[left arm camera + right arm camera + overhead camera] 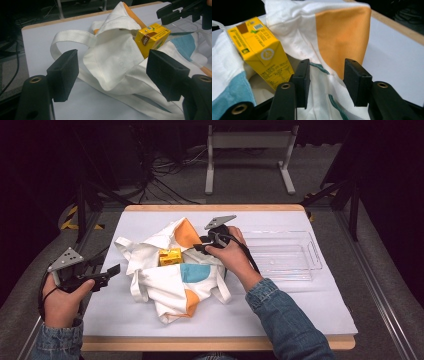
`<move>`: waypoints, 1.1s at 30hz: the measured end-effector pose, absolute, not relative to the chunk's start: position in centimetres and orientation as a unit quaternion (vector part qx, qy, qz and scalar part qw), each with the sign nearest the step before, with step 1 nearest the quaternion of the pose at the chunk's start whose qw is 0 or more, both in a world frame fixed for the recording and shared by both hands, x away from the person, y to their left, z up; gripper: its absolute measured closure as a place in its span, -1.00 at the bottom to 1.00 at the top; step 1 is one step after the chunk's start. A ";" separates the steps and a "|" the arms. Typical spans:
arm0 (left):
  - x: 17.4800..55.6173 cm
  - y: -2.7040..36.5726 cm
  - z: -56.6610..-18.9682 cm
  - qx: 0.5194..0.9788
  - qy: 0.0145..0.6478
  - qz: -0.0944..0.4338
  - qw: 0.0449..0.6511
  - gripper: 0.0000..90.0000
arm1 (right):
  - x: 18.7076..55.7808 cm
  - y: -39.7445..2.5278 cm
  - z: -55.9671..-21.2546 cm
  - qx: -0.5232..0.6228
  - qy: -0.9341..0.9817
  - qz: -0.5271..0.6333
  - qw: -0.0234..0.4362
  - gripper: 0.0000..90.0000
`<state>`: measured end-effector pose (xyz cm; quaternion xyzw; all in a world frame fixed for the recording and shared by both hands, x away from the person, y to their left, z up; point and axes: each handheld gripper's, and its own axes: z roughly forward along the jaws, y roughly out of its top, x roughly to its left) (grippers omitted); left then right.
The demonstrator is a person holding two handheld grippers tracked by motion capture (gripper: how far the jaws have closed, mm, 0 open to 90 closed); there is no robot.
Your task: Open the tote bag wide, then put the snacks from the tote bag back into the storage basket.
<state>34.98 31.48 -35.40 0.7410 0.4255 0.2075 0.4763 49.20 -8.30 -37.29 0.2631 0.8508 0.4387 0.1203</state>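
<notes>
Yellow carton half out of a limp tote bag — both grippers released, nothing held.

The carton point(170, 256) sits at the frame's centre in the mouth of the cloth bag point(170, 287); it looks light, stiff-walled and smooth, best pinched across its flat sides. The right gripper point(199, 248), jaws parted, hovers at the soft bag rim just beside it — the left gripper point(111, 271) waits, jaws apart, at lower left.
</notes>
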 end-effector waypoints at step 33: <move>34.6 31.4 -34.5 0.748 0.412 0.184 0.486 -0.43 | 45.1 -6.4 -31.8 0.120 0.846 0.519 0.027 -0.29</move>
